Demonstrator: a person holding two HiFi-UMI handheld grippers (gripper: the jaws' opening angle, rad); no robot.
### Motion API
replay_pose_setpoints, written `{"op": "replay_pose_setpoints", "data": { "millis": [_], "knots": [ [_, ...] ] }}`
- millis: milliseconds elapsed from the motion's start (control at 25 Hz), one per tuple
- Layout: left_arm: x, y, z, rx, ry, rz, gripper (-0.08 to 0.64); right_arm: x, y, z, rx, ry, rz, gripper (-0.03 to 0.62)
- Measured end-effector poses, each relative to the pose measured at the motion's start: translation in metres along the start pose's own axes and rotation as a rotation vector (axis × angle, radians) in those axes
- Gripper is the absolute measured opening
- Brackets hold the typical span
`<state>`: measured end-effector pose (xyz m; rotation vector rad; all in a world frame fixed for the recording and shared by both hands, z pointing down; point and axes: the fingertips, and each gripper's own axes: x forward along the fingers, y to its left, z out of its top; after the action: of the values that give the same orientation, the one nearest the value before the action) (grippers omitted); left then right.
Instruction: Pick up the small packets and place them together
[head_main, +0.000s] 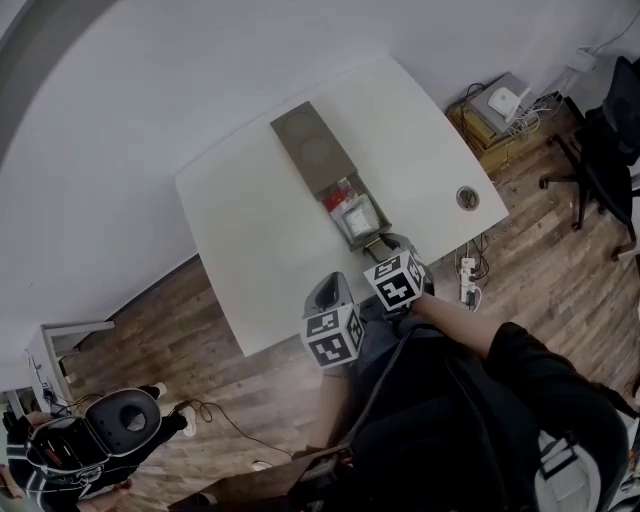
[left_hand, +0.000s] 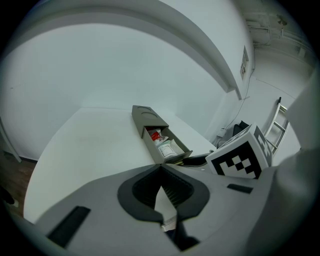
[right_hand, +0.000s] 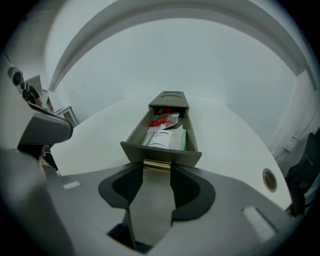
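left gripper (head_main: 328, 291) grey | right gripper (head_main: 380, 241) grey | marker cubes (head_main: 333, 338) black-white | sleeve (head_main: 540, 372) black

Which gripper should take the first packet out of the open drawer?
Left, probably. The right gripper is closed on the drawer handle, so it is occupied. The left gripper is empty, jaws together, beside the drawer with the packets ahead; it must open first.

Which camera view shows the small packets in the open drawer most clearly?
The right gripper view: the packets lie close and large in the drawer. The left gripper view shows them smaller, from the side; the head view shows them tiny.
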<state>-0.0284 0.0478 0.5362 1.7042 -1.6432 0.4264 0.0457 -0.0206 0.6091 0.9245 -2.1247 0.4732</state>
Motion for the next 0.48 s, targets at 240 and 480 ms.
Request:
{"op": "replay_pose_setpoints", "data": {
  "millis": [240, 480],
  "knots": [
    [-0.008, -0.008, -0.014, -0.011, 0.001, 0.004, -0.004, -0.011, 0.007, -0.020, -0.010, 0.018, 0.012, 0.167],
    [-0.008, -0.016, -0.019, -0.017, -0.001, 0.008, -0.003, -0.018, 0.006, -0.032, -0.020, 0.027, 0.028, 0.169]
  ]
}}
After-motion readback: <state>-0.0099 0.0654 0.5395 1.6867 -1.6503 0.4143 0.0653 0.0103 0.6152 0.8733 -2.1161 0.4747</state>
